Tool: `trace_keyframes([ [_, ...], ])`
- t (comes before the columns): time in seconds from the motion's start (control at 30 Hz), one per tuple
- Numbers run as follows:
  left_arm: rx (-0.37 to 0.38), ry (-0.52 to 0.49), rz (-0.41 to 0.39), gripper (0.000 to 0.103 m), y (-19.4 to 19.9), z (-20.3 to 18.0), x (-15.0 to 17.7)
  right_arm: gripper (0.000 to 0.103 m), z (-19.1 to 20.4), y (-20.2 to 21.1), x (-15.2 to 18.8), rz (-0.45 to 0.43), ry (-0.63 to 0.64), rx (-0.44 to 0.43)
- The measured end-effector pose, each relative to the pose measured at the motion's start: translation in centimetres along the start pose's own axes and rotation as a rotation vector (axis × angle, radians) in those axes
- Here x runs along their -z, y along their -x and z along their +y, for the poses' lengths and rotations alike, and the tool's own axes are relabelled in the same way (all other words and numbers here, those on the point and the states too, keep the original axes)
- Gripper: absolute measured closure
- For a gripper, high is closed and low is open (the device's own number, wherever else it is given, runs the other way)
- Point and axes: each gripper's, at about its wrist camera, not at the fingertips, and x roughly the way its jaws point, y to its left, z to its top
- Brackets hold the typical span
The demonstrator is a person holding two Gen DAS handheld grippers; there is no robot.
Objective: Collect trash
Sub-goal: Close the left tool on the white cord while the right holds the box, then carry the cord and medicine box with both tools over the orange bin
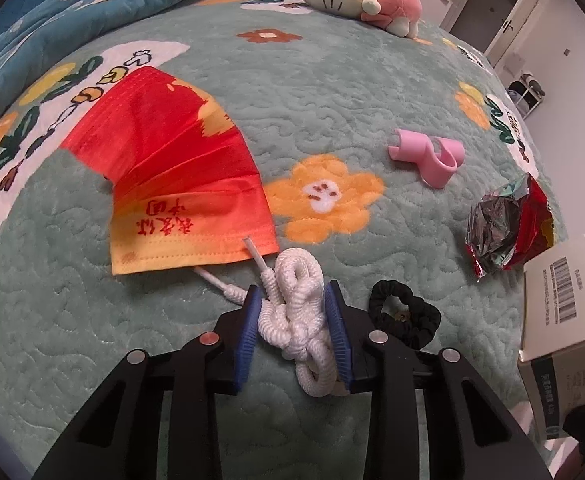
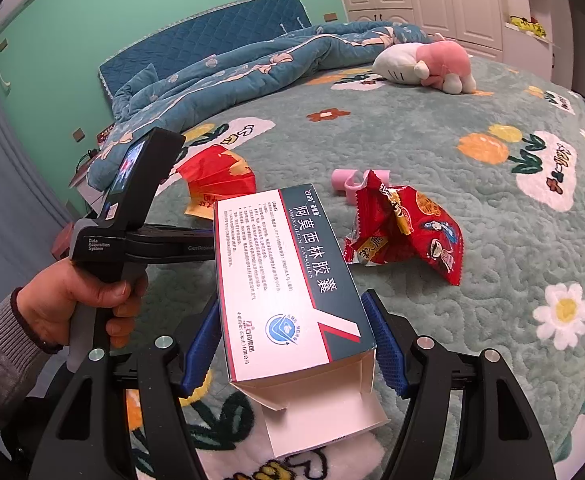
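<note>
My left gripper (image 1: 292, 300) is shut on the bunched white ear loop (image 1: 296, 312) of a red and yellow face mask (image 1: 180, 184) that lies on the bed. My right gripper (image 2: 292, 320) is shut on a white and dark-blue medicine box (image 2: 284, 280) with its end flap open; the box also shows at the right edge of the left wrist view (image 1: 560, 320). A crumpled red snack wrapper (image 2: 404, 228) lies beyond the box, and shows in the left wrist view (image 1: 508, 228). The mask also shows in the right wrist view (image 2: 216, 184).
A black hair scrunchie (image 1: 404, 312) lies just right of my left gripper. A pink plastic clip (image 1: 428, 152) lies mid-bed. A pink and white plush toy (image 2: 432, 64) and a rumpled blue quilt (image 2: 228, 68) lie at the far side. The left-hand device (image 2: 132, 216) is left of the box.
</note>
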Motion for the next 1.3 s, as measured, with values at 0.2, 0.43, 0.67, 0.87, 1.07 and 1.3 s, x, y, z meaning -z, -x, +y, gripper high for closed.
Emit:
trace_keyframes([
  [0.2, 0.009, 0.028, -0.028, 0.077, 1.1, 0.5, 0.2, 0.036, 0.2, 0.3, -0.2, -0.008, -0.002, 0.006],
  [0.43, 0.008, 0.033, -0.080, 0.078, 4.0, 0.4, 0.5, 0.036, 0.8, 0.8, -0.2, -0.018, 0.008, 0.003],
  [0.67, 0.010, 0.030, -0.138, 0.078, 8.3, 0.0, 1.7, 0.036, 1.7, 2.2, 0.0, -0.034, 0.023, 0.003],
  [0.87, 0.007, -0.001, -0.163, 0.078, 11.8, -1.2, 3.8, 0.036, 2.9, 4.6, 0.5, -0.052, 0.043, 0.006],
  [1.07, 0.033, -0.062, -0.184, 0.078, 16.1, -3.9, 7.2, 0.036, 4.3, 8.2, 2.0, -0.086, 0.047, 0.009],
  [1.3, 0.081, -0.146, -0.215, 0.078, 19.6, -7.9, 10.2, 0.036, 5.4, 13.6, 4.8, -0.152, 0.035, 0.033],
])
